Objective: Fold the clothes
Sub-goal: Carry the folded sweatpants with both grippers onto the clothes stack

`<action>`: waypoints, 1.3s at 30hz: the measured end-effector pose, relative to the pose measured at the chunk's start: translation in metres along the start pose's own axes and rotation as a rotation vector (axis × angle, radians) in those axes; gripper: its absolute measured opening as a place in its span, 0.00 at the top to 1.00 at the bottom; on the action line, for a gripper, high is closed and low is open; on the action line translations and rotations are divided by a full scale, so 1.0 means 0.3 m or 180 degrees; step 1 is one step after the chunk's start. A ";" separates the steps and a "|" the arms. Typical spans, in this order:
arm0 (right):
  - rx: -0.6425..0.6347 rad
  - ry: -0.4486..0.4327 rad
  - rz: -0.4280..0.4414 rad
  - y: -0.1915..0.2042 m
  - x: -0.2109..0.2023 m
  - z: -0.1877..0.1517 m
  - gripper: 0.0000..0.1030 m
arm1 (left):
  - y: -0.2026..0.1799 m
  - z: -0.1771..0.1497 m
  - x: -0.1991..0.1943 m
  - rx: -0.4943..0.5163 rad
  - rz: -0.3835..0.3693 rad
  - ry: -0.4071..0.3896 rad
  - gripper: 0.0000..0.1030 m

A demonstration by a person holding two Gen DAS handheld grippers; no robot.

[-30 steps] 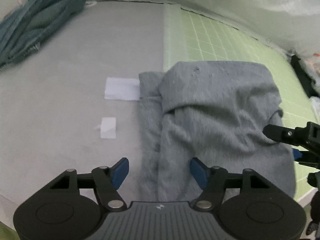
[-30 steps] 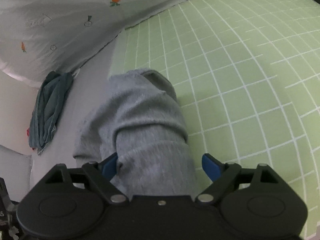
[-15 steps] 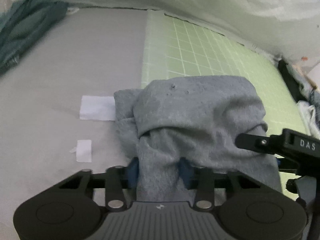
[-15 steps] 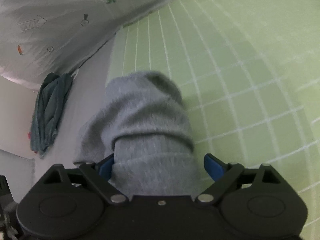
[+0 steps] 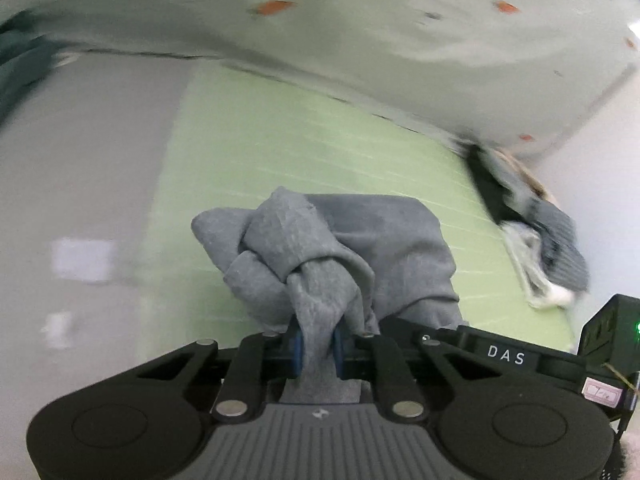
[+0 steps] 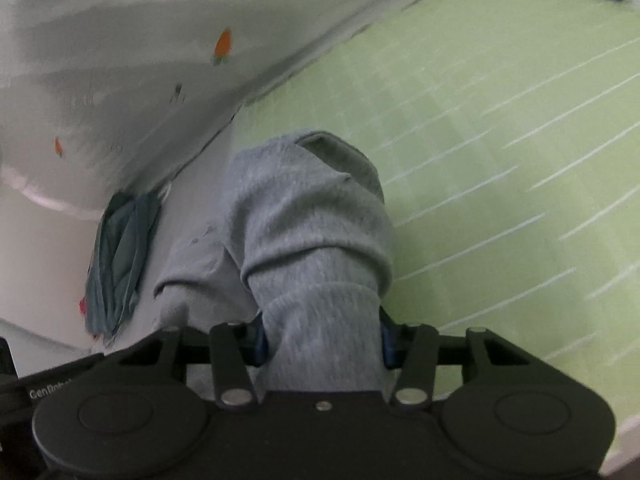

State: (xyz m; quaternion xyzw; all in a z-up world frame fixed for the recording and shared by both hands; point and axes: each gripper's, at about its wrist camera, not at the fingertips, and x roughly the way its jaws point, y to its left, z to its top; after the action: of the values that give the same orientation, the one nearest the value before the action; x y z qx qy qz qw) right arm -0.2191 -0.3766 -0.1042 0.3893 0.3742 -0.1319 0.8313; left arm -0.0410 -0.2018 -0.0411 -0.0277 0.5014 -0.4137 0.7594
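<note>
A folded grey knit garment (image 5: 360, 240) hangs bunched in front of my left gripper (image 5: 316, 346), whose blue pads are shut tight on a pinch of its cloth. In the right wrist view the same grey garment (image 6: 308, 216) drapes forward over the green checked mat (image 6: 500, 160). My right gripper (image 6: 322, 338) is shut on a thick fold of it, blue pads pressing both sides. The body of the right gripper (image 5: 500, 354) shows at the lower right of the left wrist view, close beside the left one.
A dark teal garment (image 6: 116, 256) lies at the far left on the grey surface (image 5: 80, 152). A pile of dark and pale clothes (image 5: 536, 248) sits at the mat's right edge. A pale sheet with carrot prints (image 5: 360, 32) backs the scene. White patches (image 5: 80, 258) mark the grey surface.
Both grippers closed on the grey garment and lifted it off the surface; it now hangs bunched. The views are blurred from motion toward the green mat.
</note>
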 end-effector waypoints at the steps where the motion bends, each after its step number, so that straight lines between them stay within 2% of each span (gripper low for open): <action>1: 0.0003 -0.0070 -0.0041 -0.021 -0.034 0.015 0.52 | -0.042 0.007 0.021 0.0083 -0.0071 0.0009 0.85; 5: 0.0030 -0.0395 -0.0154 -0.182 -0.197 0.103 0.52 | -0.245 0.023 0.109 0.0372 -0.0300 0.0008 0.85; 9: 0.0022 -0.0632 -0.0152 -0.398 -0.345 0.237 0.52 | -0.505 0.015 0.223 0.0589 -0.0453 -0.0102 0.85; 13: -0.0182 -0.0807 -0.0295 -0.651 -0.531 0.401 0.52 | -0.834 -0.027 0.402 0.0713 -0.0570 -0.0129 0.85; 18: -0.0403 -0.0977 -0.0554 -0.970 -0.821 0.598 0.52 | -1.242 -0.082 0.588 0.0903 -0.0908 -0.0180 0.85; 23: -0.0430 -0.1258 -0.0592 -1.184 -1.076 0.819 0.52 | -1.605 -0.046 0.660 0.1247 -0.1194 -0.0445 0.85; 26: -0.0582 -0.1460 -0.0621 -1.254 -1.136 0.966 0.52 | -1.745 0.018 0.710 0.1376 -0.1270 -0.0616 0.85; 29: -0.0716 -0.1583 -0.0652 -1.314 -1.124 1.103 0.51 | -1.836 0.096 0.795 0.1436 -0.1109 -0.0744 0.84; 30: -0.0776 -0.1612 -0.0723 -1.338 -1.094 1.146 0.48 | -1.852 0.120 0.831 0.1415 -0.1015 -0.0753 0.79; 31: -0.0837 -0.1640 -0.0794 -1.362 -1.064 1.189 0.36 | -1.854 0.139 0.880 0.1356 -0.0866 -0.0715 0.77; 32: -0.0897 -0.1668 -0.0864 -1.385 -1.033 1.232 0.19 | -1.846 0.155 0.936 0.1307 -0.0694 -0.0640 0.75; 33: -0.0936 -0.1697 -0.0936 -1.399 -1.009 1.245 0.14 | -1.838 0.171 0.991 0.1257 -0.0522 -0.0564 0.74; 35: -0.0986 -0.1757 -0.1080 -1.413 -0.966 1.235 0.19 | -1.826 0.190 1.081 0.1299 -0.0164 -0.0434 0.74; 36: -0.1011 -0.1786 -0.1152 -1.420 -0.944 1.230 0.22 | -1.819 0.190 1.093 0.1344 -0.0061 -0.0427 0.71; 37: -0.1035 -0.1816 -0.1225 -1.427 -0.923 1.225 0.22 | -1.808 0.189 1.093 0.1345 -0.0056 -0.0453 0.66; 39: -0.1085 -0.1874 -0.1369 -1.441 -0.880 1.215 0.22 | -1.794 0.199 1.091 0.1233 -0.0134 -0.0494 0.41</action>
State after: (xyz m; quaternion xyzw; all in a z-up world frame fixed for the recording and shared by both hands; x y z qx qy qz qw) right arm -0.4313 -0.9538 0.0020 0.1042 0.2095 -0.3449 0.9090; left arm -0.2666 -0.7919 -0.0074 0.0765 0.3519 -0.5148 0.7780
